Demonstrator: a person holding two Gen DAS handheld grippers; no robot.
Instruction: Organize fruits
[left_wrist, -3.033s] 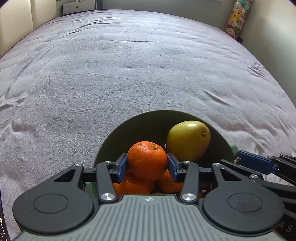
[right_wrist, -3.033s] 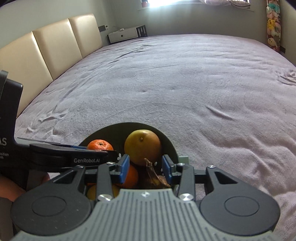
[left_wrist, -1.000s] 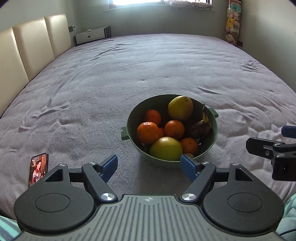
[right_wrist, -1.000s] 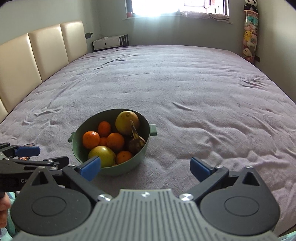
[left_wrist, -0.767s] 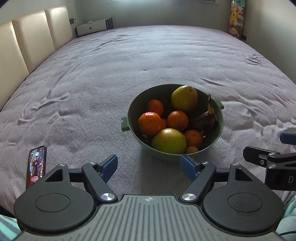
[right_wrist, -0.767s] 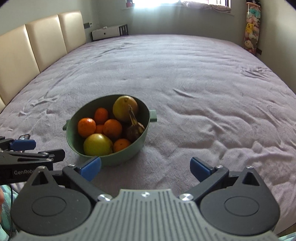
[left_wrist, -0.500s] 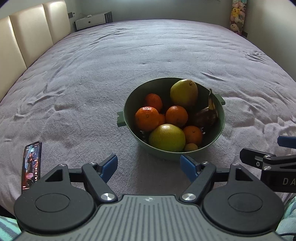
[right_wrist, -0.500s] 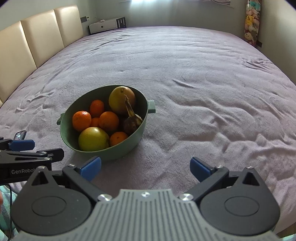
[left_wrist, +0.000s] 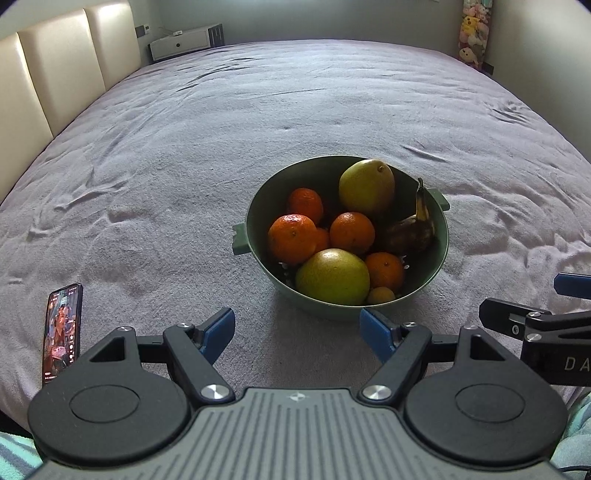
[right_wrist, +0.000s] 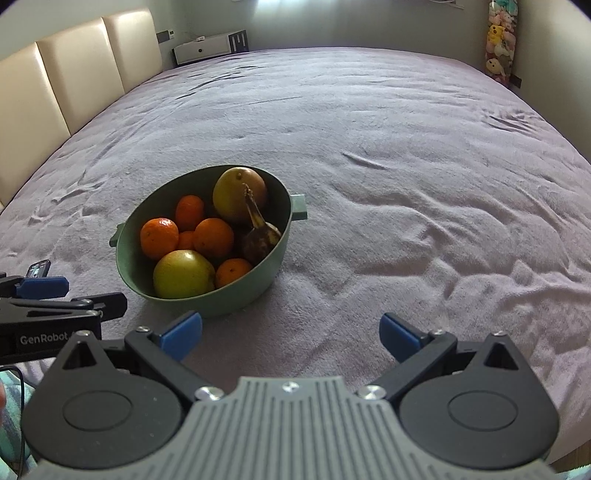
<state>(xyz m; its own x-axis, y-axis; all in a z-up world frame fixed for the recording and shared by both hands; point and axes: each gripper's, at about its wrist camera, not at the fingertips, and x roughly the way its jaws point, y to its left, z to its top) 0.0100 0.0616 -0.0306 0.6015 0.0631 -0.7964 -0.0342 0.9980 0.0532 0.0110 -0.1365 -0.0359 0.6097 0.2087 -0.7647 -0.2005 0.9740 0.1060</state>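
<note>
A green bowl (left_wrist: 436, 254) (right_wrist: 275, 251) with two side handles rests on the purple bedspread. It holds several oranges (left_wrist: 291, 238) (right_wrist: 159, 238), two yellow-green round fruits (left_wrist: 332, 277) (right_wrist: 183, 274), one at the front and one at the back (left_wrist: 366, 186) (right_wrist: 239, 194), and a browned banana (left_wrist: 412, 229) (right_wrist: 260, 234). My left gripper (left_wrist: 297, 328) is open and empty just in front of the bowl. My right gripper (right_wrist: 291, 334) is open and empty, in front of the bowl and to its right.
A lit phone (left_wrist: 62, 330) (right_wrist: 38, 268) lies on the bedspread at the near left. A cream padded headboard (left_wrist: 55, 85) runs along the left. A white cabinet (left_wrist: 184, 38) stands at the far wall. Plush toys (left_wrist: 474, 35) hang at the far right corner.
Three seconds ago my left gripper was shut on an orange over the bowl. Now that orange lies in the bowl and both grippers are open and pulled back. Over the last second they tilted down slightly.
</note>
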